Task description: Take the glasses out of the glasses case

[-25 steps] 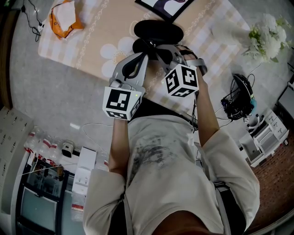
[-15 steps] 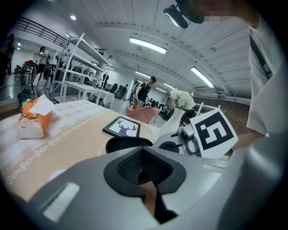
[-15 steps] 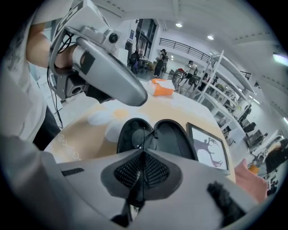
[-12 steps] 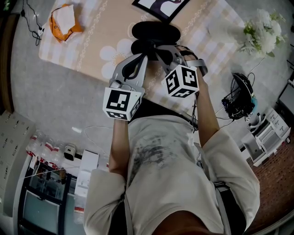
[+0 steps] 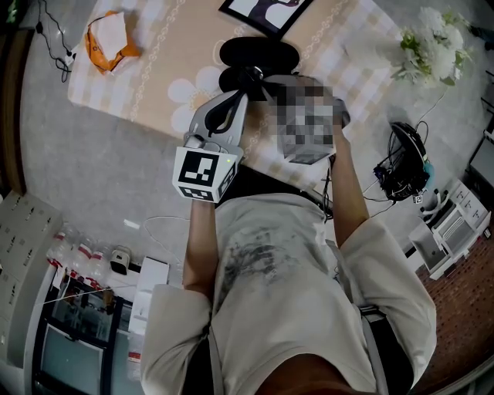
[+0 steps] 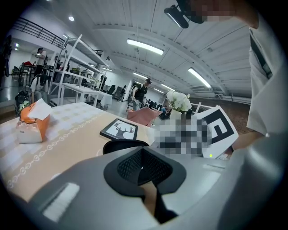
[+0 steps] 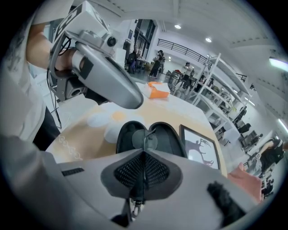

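Glasses case [image 7: 168, 137], open black oval clamshell, glasses [image 7: 144, 140], round lens, thin wire

Large open lab hall, with tall metal racks [image 6: 77, 72] and ceiling strip lights [image 6: 145, 46]

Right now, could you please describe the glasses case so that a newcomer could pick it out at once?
Find the table with the beige daisy cloth. The case lies on it beside the framed deer picture, well away from the orange packet. It is the only black oval shell there, lying open in two halves with glasses inside.
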Motion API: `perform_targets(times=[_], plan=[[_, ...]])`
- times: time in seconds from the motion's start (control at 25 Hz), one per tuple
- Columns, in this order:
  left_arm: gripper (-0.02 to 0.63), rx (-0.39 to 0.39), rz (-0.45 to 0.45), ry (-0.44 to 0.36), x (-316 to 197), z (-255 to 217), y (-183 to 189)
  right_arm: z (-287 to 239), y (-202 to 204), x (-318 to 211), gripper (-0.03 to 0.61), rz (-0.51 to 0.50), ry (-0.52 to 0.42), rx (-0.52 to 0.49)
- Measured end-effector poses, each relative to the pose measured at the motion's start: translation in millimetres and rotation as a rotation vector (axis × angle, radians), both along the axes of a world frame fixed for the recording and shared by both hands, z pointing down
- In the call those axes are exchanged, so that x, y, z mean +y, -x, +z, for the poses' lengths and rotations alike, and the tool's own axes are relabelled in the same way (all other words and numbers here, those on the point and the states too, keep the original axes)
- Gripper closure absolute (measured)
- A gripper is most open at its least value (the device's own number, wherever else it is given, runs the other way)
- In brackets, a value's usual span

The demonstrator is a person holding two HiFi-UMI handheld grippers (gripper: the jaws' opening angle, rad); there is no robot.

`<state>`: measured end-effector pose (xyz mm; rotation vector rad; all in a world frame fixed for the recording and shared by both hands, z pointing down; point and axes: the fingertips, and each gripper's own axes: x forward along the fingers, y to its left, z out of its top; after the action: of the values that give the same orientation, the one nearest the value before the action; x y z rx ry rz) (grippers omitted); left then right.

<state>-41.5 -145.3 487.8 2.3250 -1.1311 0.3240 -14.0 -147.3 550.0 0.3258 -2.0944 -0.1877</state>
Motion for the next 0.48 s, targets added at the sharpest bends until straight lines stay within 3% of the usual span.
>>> perform_targets(times=[0.48], plan=[[0.606, 0.002, 0.048, -0.024, 6.1, -10.9, -10.4, -17.1, -13.1, 4.6, 0.56, 0.053, -0.035, 0.002]])
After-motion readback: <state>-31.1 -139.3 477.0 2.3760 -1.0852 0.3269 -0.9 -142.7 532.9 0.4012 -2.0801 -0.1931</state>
